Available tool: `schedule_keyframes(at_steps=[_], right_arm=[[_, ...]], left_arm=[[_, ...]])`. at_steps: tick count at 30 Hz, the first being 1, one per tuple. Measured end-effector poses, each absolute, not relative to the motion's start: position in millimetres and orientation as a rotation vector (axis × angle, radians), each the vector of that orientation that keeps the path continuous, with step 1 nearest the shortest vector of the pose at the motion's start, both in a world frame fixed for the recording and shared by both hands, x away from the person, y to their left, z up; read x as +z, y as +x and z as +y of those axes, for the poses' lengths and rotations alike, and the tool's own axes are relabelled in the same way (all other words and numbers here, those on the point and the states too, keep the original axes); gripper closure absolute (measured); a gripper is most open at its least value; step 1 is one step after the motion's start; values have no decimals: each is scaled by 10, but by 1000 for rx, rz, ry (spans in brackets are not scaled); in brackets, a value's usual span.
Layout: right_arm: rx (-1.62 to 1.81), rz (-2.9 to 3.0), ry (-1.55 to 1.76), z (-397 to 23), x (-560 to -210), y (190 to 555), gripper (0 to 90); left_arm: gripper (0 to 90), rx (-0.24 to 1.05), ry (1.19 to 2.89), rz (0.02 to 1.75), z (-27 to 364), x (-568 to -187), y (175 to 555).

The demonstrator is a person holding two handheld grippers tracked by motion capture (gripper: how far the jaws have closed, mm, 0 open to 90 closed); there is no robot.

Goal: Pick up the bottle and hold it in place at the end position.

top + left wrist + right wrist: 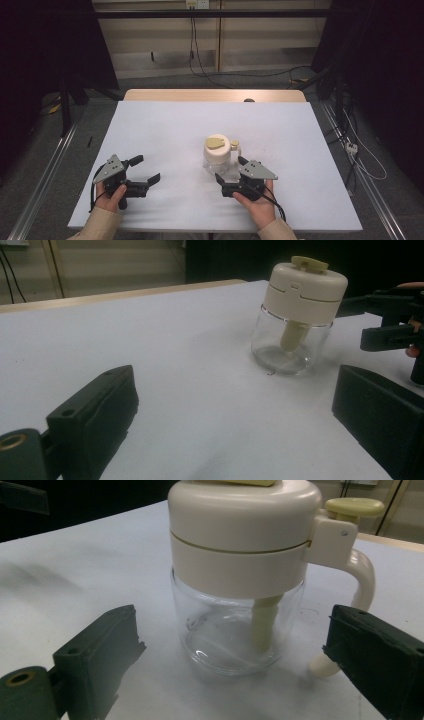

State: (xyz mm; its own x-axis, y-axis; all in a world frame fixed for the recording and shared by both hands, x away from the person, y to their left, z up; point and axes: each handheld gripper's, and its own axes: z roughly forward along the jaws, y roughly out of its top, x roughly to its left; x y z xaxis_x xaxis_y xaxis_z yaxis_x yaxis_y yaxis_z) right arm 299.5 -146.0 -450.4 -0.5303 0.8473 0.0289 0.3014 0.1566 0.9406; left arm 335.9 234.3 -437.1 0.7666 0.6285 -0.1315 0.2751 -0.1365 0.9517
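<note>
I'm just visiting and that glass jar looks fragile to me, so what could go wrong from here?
1. The right gripper stands open around the jar; closing hard on the clear glass might crack it or let it slip.
2. The handle sits close to one jaw, so that jaw may catch it and twist the jar.
3. The heavy-looking cream lid sits high, so a nudge could tip the jar on the table.

We list a white table top with a wooden edge along its far side, grey floor beyond, black cables trailing across it, a pale wall panel, and metal rails flanking the table.
</note>
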Motion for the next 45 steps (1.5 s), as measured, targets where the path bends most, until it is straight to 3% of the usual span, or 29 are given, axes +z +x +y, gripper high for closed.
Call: schedule_keyframes(at_steps=[45], right_arm=[[1333,1851,1158,-1205,-4570,3277,75]], left_arm=[[40,340,1739,716,2350,-4390,3367]])
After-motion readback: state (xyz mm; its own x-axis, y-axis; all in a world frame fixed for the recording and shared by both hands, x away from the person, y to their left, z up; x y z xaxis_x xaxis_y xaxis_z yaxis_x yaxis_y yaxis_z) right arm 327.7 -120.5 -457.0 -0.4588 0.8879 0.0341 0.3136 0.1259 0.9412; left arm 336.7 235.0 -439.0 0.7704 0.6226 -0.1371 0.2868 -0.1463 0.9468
